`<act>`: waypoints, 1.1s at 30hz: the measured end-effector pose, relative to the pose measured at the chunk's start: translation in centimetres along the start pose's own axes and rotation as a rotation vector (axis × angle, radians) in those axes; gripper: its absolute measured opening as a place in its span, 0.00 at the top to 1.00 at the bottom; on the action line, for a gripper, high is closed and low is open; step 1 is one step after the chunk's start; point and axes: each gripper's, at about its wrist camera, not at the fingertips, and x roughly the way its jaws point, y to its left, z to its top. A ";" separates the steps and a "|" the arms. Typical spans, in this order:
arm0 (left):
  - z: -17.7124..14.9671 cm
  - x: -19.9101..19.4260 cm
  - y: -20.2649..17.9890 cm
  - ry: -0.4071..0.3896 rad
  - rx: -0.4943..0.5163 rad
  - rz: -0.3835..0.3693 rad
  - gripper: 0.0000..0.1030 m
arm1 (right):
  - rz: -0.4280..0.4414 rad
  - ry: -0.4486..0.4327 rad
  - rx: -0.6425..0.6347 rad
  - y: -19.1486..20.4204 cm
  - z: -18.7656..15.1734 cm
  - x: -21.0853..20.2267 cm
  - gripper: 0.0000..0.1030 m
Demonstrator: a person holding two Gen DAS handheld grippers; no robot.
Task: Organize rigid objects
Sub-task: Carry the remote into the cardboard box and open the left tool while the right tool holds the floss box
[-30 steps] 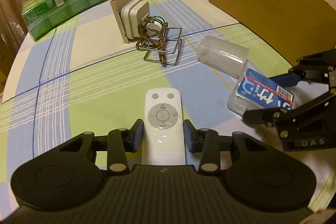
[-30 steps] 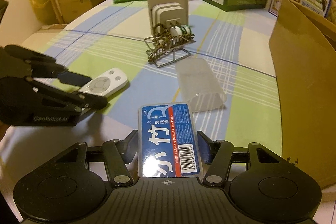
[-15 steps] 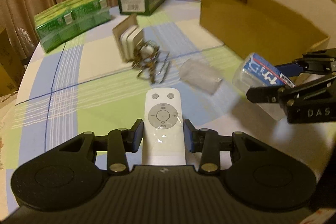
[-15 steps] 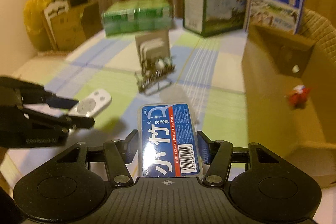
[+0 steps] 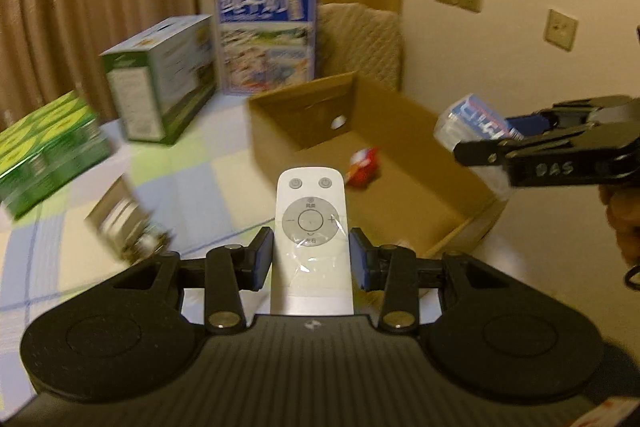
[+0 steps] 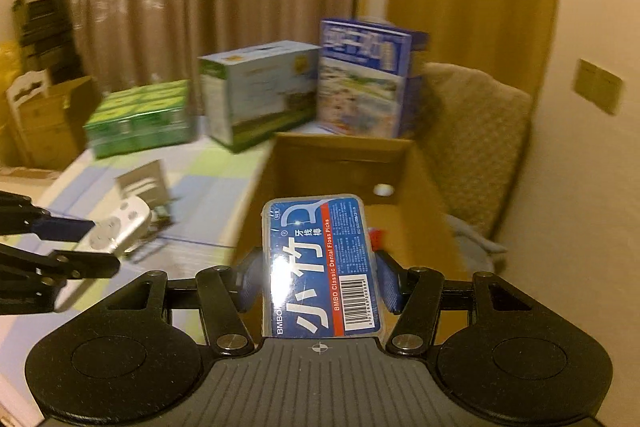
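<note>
Left gripper [image 5: 311, 259] clamps remote [image 5: 310, 227], right gripper [image 6: 318, 283] clamps floss box [image 6: 320, 267]; both near cardboard box [image 5: 400, 187]; early release would miss it.

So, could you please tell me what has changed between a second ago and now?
Both tools have lifted their loads off the table and swung toward the open cardboard box. The left tool now holds the white remote up before the box, and the right tool carries the blue floss-pick case over it. Neither grip changed. The red item in the box and the cartons behind stayed put.
</note>
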 end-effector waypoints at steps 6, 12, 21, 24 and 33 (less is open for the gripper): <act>2.5 3.1 -3.2 0.014 0.032 -0.043 0.66 | -0.016 0.022 0.065 -4.2 -0.9 0.3 0.47; 3.4 5.6 -4.8 0.047 0.051 -0.053 0.66 | -0.006 0.036 0.099 -6.4 -1.6 0.8 0.47; 3.7 7.7 -5.8 0.082 0.050 -0.055 0.66 | 0.002 0.056 0.117 -7.2 -1.7 2.5 0.47; 3.9 8.0 -6.0 0.085 0.054 -0.058 0.66 | 0.002 0.061 0.129 -7.5 -1.7 2.8 0.47; 4.0 8.7 -6.0 0.096 0.039 -0.067 0.66 | -0.002 0.073 0.127 -7.8 -1.7 3.3 0.47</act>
